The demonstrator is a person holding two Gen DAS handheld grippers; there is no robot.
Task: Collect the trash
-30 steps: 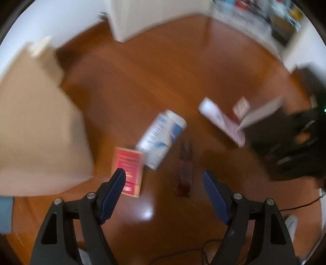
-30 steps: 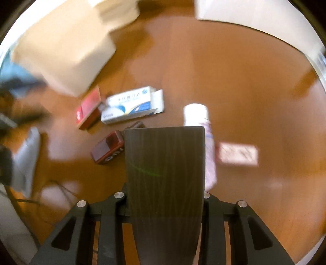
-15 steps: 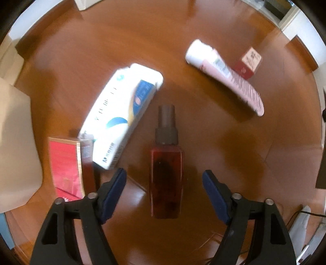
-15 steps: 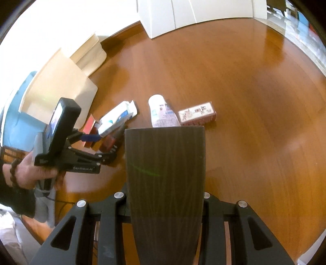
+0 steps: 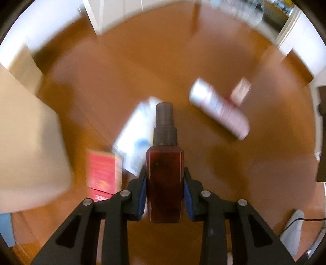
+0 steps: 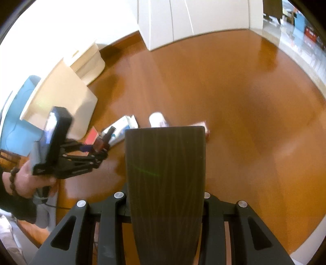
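A dark red spray bottle with a brown cap stands between the blue pads of my left gripper. The jaws are closing and both pads press its sides; it hangs above the floor. The right wrist view shows the same left gripper with the bottle, held by a person's hand. My right gripper is shut on a dark wood-grain flat box, which hides its fingertips. On the floor lie a white-and-blue box, a red box, a pink tube and a small pink box.
A tan paper bag stands at the left, seen too as the bag beside a blue object. A white cabinet stands at the far side of the wooden floor. A cable runs at the lower right.
My left gripper came down over the spray bottle, closed on it and lifted it off the floor. My right gripper rose with the dark box, so the floor items look smaller.
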